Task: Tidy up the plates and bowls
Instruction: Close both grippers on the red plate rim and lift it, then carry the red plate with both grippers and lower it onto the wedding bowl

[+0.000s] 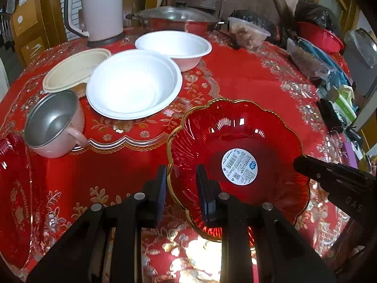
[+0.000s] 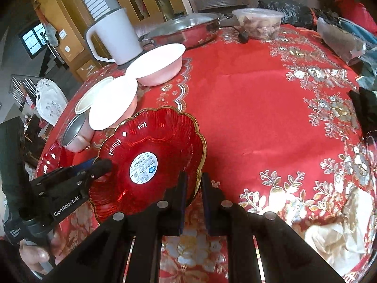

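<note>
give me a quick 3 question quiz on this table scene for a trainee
1. True or false: both hand-held grippers have their fingers astride the rim of the red scalloped bowl.
2. Which item stands behind the white bowls? A) a blue bucket B) a white kettle C) a green bottle
3. Fill in: the pink cup has a ____ grey inside.

Key
1. True: the left hand-held gripper is at one side of the rim, the right hand-held gripper at the opposite side.
2. B
3. metallic
</note>
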`<state>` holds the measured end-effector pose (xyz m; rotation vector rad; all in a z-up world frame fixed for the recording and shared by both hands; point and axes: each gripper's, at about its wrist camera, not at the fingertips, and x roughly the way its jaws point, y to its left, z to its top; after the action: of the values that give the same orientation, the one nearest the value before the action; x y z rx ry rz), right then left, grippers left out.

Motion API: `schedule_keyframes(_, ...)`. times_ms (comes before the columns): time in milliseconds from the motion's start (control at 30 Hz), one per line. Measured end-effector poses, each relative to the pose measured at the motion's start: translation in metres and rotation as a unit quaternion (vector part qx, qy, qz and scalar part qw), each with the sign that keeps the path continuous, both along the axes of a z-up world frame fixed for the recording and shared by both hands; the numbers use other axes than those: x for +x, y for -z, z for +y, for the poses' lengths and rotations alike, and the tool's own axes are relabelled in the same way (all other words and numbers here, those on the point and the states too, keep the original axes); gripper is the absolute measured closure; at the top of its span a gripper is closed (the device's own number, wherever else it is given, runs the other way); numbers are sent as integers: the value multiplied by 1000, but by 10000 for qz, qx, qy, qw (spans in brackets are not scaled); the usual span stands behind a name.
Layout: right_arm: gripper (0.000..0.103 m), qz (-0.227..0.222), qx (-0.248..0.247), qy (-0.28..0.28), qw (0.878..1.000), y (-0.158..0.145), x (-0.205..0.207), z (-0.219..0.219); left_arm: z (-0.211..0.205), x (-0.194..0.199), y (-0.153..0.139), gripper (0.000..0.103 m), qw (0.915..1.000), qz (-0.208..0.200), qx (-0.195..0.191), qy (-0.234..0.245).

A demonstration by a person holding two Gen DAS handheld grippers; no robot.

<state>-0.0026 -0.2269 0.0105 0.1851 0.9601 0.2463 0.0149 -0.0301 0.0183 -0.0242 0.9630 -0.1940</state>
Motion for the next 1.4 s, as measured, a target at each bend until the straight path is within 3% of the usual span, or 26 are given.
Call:
schedule_keyframes(600,90,-517,29,-579,9970,-51,-16,57,59,-30,-48,81,9967,-589,-103,-548)
schedule_keyframes(1033,89,-620,87,-1474,9871,-66,-9,156,150,-57,-67,81,9862,-850,24,-1422)
schedule_keyframes(1400,89,-423,-44,-2157,9755,-51,-9,246,223,-73,-54,81,9751,-753,188,-2076)
